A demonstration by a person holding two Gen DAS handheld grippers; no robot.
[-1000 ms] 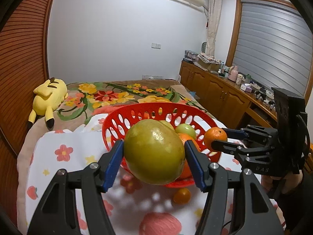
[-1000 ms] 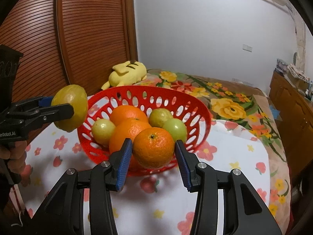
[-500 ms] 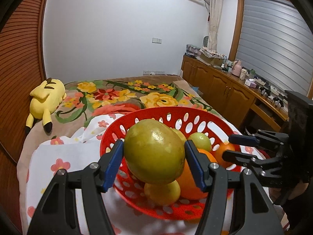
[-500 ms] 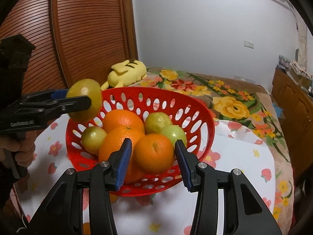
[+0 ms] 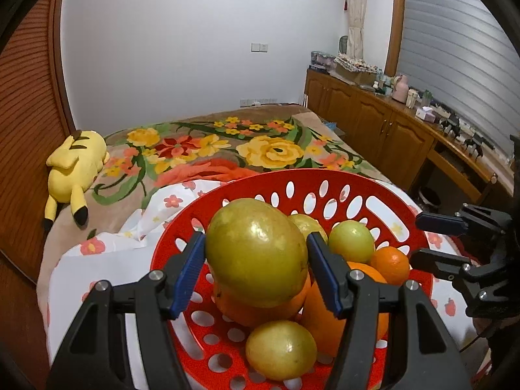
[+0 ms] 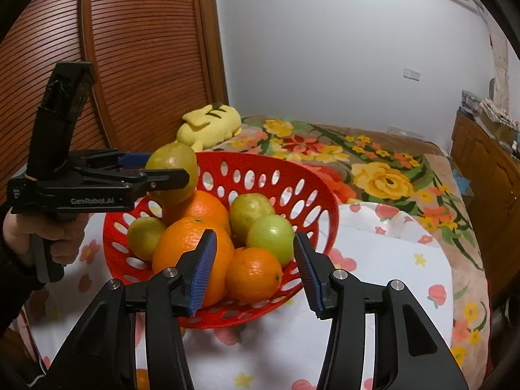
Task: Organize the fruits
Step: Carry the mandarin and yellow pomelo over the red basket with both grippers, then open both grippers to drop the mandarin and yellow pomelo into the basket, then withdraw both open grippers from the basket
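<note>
Left gripper (image 5: 256, 263) pinching green fruit (image 5: 256, 252) over red basket (image 5: 325, 178), right gripper (image 6: 253, 274) spread, empty

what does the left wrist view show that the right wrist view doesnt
Only the left wrist view shows the wooden cabinets with clutter on top, the window blind, and the curtain.

Only the right wrist view shows the hand holding the left gripper, and its full body from the side.

Both show the red basket of oranges and green fruit, the large green fruit clamped in the left gripper, the yellow plush toy and the floral blanket.
</note>
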